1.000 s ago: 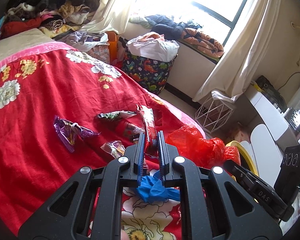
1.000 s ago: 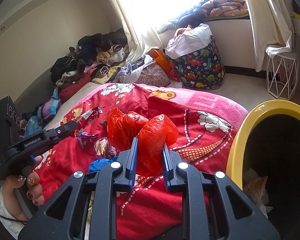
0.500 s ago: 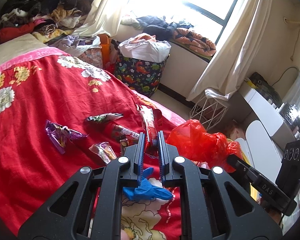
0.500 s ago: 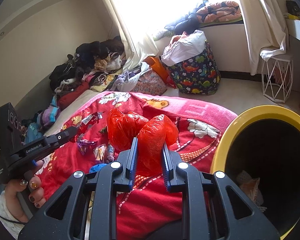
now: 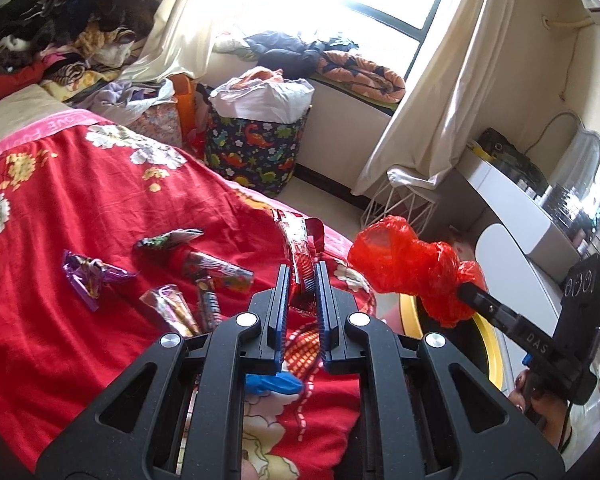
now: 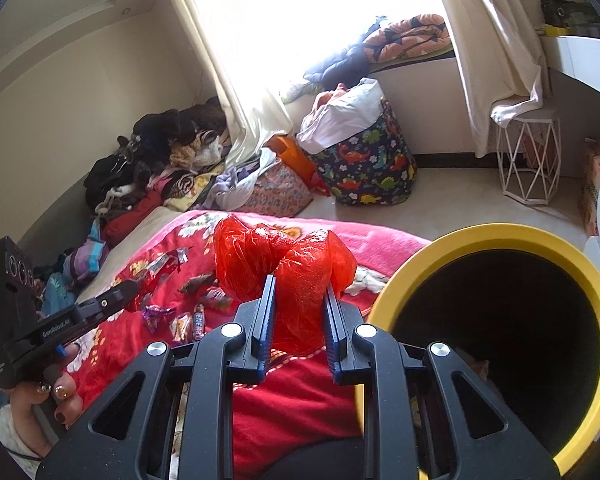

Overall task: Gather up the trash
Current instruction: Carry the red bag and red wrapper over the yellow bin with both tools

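My left gripper (image 5: 301, 276) is shut on a long red snack wrapper (image 5: 298, 246) and holds it above the red floral bedspread (image 5: 60, 208). My right gripper (image 6: 298, 286) is shut on a crumpled red plastic bag (image 6: 284, 260), held near the rim of the yellow trash bin (image 6: 419, 256); the bag also shows in the left wrist view (image 5: 411, 268). Several candy wrappers (image 5: 196, 276) lie on the bedspread left of my left gripper. A blue scrap (image 5: 274, 384) lies under it.
A dinosaur-print laundry basket (image 5: 256, 148) and a white wire stool (image 6: 527, 160) stand on the floor by the window. Clothes (image 5: 52, 40) are piled at the bed's far end. A white desk (image 5: 515, 208) is at the right.
Both grippers have moved right toward the yellow bin, each keeping its hold. The bin opening now fills more of the right wrist view.
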Demonstrator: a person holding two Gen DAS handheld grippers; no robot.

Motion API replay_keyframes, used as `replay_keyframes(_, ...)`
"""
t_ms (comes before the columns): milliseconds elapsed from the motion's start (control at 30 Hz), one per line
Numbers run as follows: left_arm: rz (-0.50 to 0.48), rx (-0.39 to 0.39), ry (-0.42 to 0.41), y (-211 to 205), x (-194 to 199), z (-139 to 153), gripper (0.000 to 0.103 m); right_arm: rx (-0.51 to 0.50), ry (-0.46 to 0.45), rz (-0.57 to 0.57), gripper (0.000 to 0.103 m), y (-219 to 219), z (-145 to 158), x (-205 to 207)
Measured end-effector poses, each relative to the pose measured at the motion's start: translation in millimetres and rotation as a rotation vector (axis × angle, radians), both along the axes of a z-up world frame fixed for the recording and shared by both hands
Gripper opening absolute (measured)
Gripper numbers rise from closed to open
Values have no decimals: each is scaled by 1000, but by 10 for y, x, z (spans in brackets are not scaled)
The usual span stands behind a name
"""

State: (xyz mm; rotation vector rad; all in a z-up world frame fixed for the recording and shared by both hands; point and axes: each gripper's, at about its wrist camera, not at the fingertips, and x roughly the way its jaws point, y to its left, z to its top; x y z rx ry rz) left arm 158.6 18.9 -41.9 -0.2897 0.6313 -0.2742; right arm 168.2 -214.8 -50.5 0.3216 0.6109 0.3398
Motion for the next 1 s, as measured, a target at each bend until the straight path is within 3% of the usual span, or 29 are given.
replay_keyframes(1000, -184, 57, -33, -755, -176, 82, 8, 32, -31, -175, 21, -787, 102, -312)
